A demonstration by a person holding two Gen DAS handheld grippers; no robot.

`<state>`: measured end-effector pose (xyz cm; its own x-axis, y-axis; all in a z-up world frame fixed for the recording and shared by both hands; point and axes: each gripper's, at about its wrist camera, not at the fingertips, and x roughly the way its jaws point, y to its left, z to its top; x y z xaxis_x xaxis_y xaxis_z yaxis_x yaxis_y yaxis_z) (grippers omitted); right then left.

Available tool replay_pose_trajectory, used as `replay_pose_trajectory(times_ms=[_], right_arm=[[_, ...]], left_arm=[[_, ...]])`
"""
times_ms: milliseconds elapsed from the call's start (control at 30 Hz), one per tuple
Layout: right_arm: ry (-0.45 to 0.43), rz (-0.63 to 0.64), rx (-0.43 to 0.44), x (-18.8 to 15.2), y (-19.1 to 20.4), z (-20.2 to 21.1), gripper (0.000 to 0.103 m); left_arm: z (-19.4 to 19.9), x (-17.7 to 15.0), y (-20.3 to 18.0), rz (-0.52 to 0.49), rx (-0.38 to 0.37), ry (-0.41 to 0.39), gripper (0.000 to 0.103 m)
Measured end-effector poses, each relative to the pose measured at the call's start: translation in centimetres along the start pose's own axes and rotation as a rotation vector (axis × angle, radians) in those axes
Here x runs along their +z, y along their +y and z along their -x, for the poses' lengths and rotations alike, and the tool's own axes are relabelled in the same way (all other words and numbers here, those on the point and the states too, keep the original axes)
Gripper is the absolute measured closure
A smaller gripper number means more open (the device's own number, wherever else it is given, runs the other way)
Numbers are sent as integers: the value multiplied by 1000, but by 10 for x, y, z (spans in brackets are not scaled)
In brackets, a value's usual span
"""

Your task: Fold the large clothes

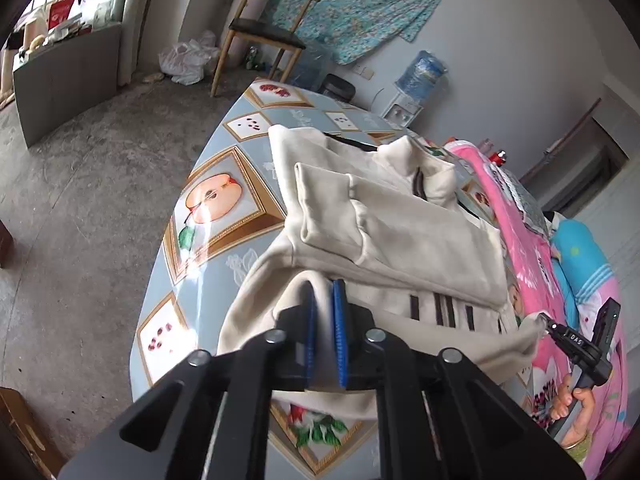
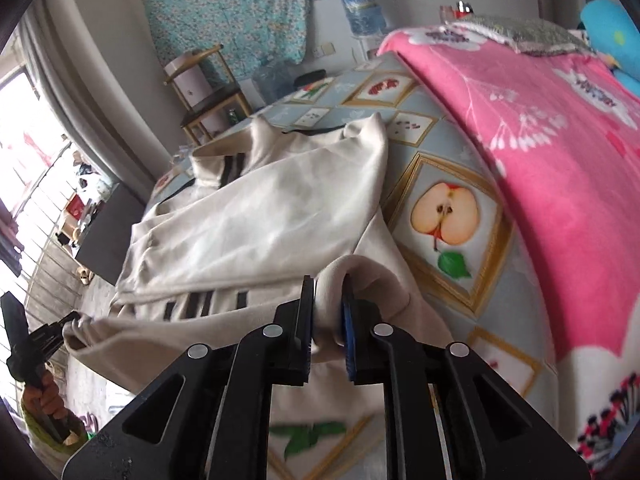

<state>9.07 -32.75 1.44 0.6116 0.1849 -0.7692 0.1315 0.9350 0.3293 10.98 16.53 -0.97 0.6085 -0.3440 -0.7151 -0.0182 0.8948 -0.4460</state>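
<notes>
Setting: lived-in room of a private home. Evidence: tabletop (image 1: 208, 264) under a glossy fruit-print cover; pink floral blanket (image 2: 532, 168) heaped alongside, a blue soft item (image 2: 608, 32) at its far end; wooden chair (image 1: 264, 32) with dark seat by the wall; teal flowered cloth (image 1: 360, 4) hung on the white wall; water dispenser (image 1: 416, 84) with a wrapped blue bottle; white plastic bags (image 1: 188, 60) on a bare concrete floor (image 1: 80, 184); barred window (image 2: 36, 184) with grey curtain (image 2: 92, 92).

Daylight from window (image 2: 24, 152); glare on tablecloth (image 1: 200, 256); fisheye-warped dark corners; near foreground blurred.
</notes>
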Motion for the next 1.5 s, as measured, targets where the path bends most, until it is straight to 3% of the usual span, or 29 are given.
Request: replay_pose_trajectory(times_ms=[100, 167, 200, 333, 467, 567, 667, 767, 833, 933, 967, 1000, 1067, 1133, 1267, 1433, 1500], right_arm=[[5, 40, -80, 2, -2, -21, 55], [-14, 66, -89, -3, -2, -18, 47], [-23, 71, -85, -5, -3, -14, 41], [-37, 77, -118, -21, -14, 2, 40], [-45, 56, -77, -36, -22, 20, 36], [-24, 74, -70, -44, -20, 14, 31], [21, 54, -98, -49, -22, -2, 31], [16, 16, -97, -48, -27, -8, 31], [10, 9, -102, -45, -28, -9, 37], [3, 31, -135, -42, -26, -11, 69], [5, 32, -128, -42, -27, -11, 77], [4, 33, -129, -42, -27, -11, 89], [-10, 47, -145, -43, -25, -7, 97], [-56, 40, -129, -45, -24, 6, 99], [-129, 47, -133, -47, -18, 29, 99], [-54, 23, -169, -51, -33, -7, 99], [-43, 48, -206, -55, -33, -18, 98]], left_arm=[[-15, 1, 9, 43, 15, 27, 80], [-6, -3, 12, 48, 64, -32, 59], [0, -4, 14, 38, 69, -58, 56], [17, -9, 18, 10, 118, -96, 54], [22, -23, -2, -132, 154, -85, 51], [4, -35, -14, -226, 220, -31, 48], [-19, -39, -13, -242, 295, 23, 48], [-31, -37, -8, -234, 321, 31, 48], [-34, -35, -4, -211, 314, 23, 48], [-38, -33, -2, -206, 324, 23, 51], [-39, -34, -2, -214, 322, 19, 65], [-39, -35, -4, -224, 313, 20, 73], [-39, -38, -10, -263, 333, 25, 86], [-30, -41, -14, -282, 328, 21, 90], [1, -40, -6, -214, 287, -17, 91], [-26, -44, 25, -107, 233, 106, 89], [-21, -44, 31, -62, 193, 80, 87]])
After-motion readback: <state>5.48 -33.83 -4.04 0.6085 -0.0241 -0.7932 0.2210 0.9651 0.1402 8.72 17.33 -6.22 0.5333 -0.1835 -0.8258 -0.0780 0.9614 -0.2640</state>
